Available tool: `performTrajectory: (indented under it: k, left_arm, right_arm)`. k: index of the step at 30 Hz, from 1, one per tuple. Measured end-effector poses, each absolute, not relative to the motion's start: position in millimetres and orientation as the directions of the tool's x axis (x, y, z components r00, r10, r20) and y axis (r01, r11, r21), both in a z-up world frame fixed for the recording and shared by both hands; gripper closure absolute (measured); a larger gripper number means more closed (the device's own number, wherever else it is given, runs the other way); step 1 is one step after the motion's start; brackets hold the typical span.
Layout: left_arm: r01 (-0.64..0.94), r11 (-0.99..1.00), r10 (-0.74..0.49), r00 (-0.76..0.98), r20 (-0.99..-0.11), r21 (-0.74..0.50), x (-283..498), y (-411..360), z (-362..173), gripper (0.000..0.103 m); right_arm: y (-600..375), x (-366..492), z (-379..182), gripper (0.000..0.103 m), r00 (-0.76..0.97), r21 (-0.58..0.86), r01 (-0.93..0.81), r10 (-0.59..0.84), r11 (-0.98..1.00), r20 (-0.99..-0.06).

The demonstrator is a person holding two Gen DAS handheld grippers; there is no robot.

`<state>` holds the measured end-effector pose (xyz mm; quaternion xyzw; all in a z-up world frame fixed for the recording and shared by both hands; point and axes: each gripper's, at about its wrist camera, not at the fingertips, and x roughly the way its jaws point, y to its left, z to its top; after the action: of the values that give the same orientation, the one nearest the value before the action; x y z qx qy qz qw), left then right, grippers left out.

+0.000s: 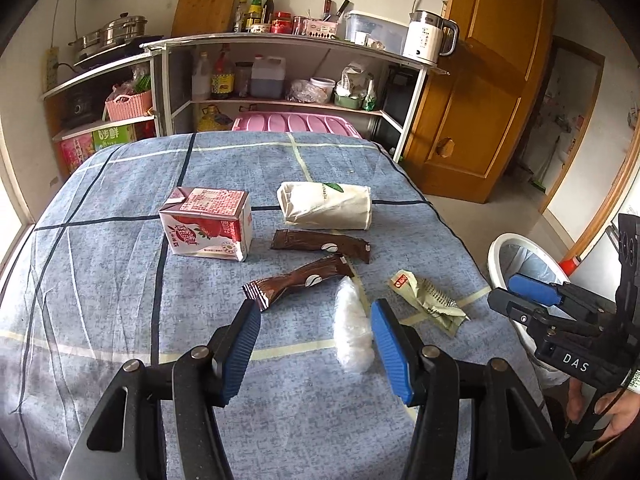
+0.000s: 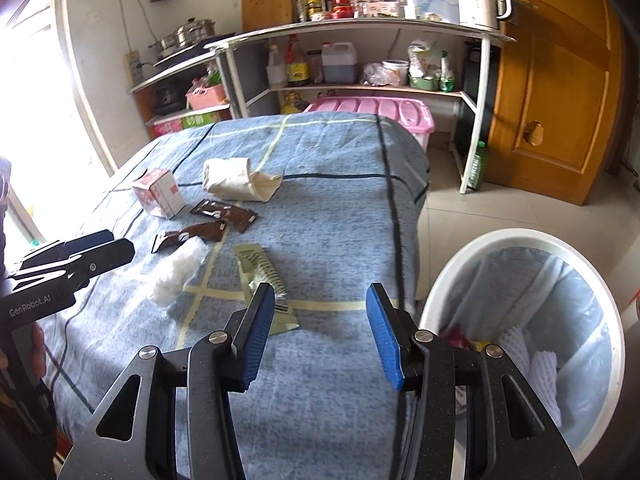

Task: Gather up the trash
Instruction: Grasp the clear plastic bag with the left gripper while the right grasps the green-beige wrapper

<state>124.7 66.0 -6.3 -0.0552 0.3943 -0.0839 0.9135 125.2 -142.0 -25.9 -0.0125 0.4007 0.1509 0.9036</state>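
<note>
The left gripper [image 1: 316, 344] hangs over the near part of the table [image 1: 120, 280], which is covered with a blue checked cloth; its blue-padded jaws are spread wide with nothing between them. A crumpled clear plastic bag [image 1: 352, 328] lies on the cloth just inside the right-hand pad, though whether it touches the pad cannot be told. Just beyond the left pad lies a brown coffee sachet [image 1: 300, 282], and a second brown sachet [image 1: 320, 244] lies a little farther in, towards the middle of the table. Behind them, near the middle, a red and white milk carton [image 1: 208, 226] lies on its side, with a flattened paper cup [image 1: 326, 204] to its right. A pale green wrapper [image 1: 430, 300] lies crumpled near the right edge of the table. The right gripper [image 2: 320, 336] is held over the near right corner of the table, its jaws likewise released and gripping nothing; the green wrapper [image 2: 264, 280] lies on the cloth beyond its left pad. Off the table's right edge, on the floor, stands a white bin [image 2: 440, 280] lined with a pale bag, with some white and coloured rubbish already inside. Behind the table stands a shelf unit [image 1: 280, 40] crowded with bottles, and a white kettle [image 1: 428, 36] sits at its right end.
</note>
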Motion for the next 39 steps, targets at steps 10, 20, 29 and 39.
performTrajectory:
  k: [10, 20, 29, 39]
  left_arm:
    - [0.151, 0.969, -0.245, 0.634, -0.734, -0.194, 131, 60, -23, 0.046]
    - [0.177, 0.96, -0.279, 0.584, -0.762, -0.215, 147, 44, -40, 0.046]
    - [0.163, 0.962, -0.274, 0.57, -0.774, -0.221, 156, 44, -49, 0.046]
    - [0.164, 0.965, -0.264, 0.569, -0.779, -0.207, 157, 43, -50, 0.061]
  right_arm:
    - [-118, 143, -45, 0.054, 0.552, 0.097, -0.357, 0.293, 0.929, -0.78]
    - [-110, 153, -61, 0.054, 0.495, 0.091, -0.383, 0.287, 0.919, -0.82]
    - [-105, 155, -61, 0.055, 0.491, 0.089, -0.398, 0.294, 0.913, -0.82]
    - [-106, 154, -60, 0.065, 0.495, 0.093, -0.395, 0.297, 0.914, -0.817]
